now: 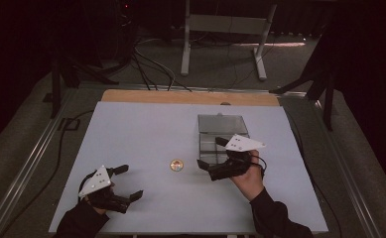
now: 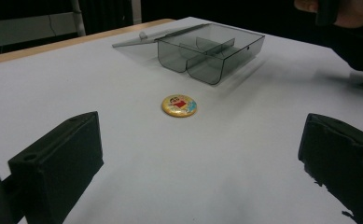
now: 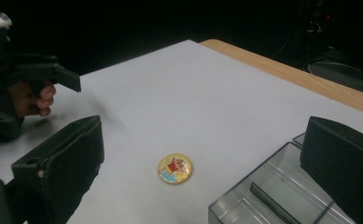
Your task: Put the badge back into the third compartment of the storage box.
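Badge (image 1: 176, 165) flat on the white desk (image 1: 131, 134), just left of the open smoky box (image 1: 223, 134), left gripper (image 1: 126, 182) and right gripper (image 1: 208, 156) both spread-jawed, holding nothing.

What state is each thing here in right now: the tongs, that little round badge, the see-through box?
Left tongs: open, holding nothing, low over the table.
Right tongs: open, holding nothing, beside the box.
Badge: lying flat on the table, picture side up, untouched, outside the box.
Box: open, lid swung back flat, compartments look empty.
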A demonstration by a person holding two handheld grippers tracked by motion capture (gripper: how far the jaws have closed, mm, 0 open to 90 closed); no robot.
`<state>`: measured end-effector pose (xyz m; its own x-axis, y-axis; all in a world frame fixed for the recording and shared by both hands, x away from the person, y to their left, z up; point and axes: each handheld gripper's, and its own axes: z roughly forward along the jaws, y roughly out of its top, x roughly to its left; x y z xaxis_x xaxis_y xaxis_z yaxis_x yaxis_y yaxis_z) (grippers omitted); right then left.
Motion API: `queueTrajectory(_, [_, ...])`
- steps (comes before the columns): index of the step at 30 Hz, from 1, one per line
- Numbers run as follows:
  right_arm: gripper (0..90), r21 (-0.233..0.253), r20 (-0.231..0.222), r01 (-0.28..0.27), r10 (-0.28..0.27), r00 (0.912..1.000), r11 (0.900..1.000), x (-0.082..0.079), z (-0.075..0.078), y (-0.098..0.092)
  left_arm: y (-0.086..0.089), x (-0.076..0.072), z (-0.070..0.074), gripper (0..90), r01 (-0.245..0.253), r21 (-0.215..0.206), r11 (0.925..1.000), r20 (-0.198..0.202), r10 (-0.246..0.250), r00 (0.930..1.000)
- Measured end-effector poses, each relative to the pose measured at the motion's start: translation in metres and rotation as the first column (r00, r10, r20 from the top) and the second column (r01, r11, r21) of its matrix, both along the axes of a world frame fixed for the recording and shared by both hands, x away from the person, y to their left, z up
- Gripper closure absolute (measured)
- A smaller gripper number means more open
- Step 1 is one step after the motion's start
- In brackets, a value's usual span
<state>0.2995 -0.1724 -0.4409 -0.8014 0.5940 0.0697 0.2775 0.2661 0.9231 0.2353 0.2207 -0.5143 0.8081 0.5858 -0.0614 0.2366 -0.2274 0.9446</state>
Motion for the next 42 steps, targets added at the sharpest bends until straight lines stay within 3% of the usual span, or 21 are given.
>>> queueTrajectory(3, [0.0, -0.006, -0.03, -0.022, 0.022, 0.9993, 1.0, 0.006, -0.003, 0.013, 0.0, 0.0, 0.0, 0.1, -0.001, 0.001, 1.0, -0.004, 0.001, 1.0])
queueTrajectory(10, [0.0, -0.038, -0.048, -0.047, 0.045, 0.9978, 0.998, 0.014, -0.01, 0.034, 0.0, 0.0, 0.0, 0.1, 0.001, -0.009, 1.0, -0.005, -0.001, 1.0])
queueTrajectory(24, [0.0, -0.035, -0.084, -0.039, 0.036, 0.9958, 0.999, 0.028, -0.027, 0.069, 0.001, 0.001, -0.001, 0.1, 0.001, -0.014, 0.9999, -0.009, -0.001, 1.0])
queueTrajectory(30, [0.0, -0.13, -0.132, -0.018, 0.0, 0.9913, 0.991, 0.035, -0.036, 0.081, 0.001, 0.001, -0.001, 0.1, 0.005, -0.016, 0.9999, -0.013, -0.005, 0.9999])
queueTrajectory(31, [0.0, -0.133, -0.144, 0.003, -0.022, 0.9893, 0.991, 0.036, -0.039, 0.083, 0.001, 0.001, -0.001, 0.1, 0.005, -0.016, 0.9999, -0.013, -0.005, 0.9999])
queueTrajectory(36, [0.0, -0.168, -0.199, -0.007, -0.027, 0.9797, 0.986, 0.036, -0.049, 0.092, 0.001, 0.002, -0.001, 0.1, 0.005, -0.015, 0.9999, -0.015, -0.006, 0.9999])
queueTrajectory(42, [0.0, -0.231, -0.225, -0.009, -0.044, 0.9734, 0.973, 0.037, -0.057, 0.103, 0.001, 0.001, -0.001, 0.1, 0.006, -0.013, 0.9999, -0.014, -0.006, 0.9999])
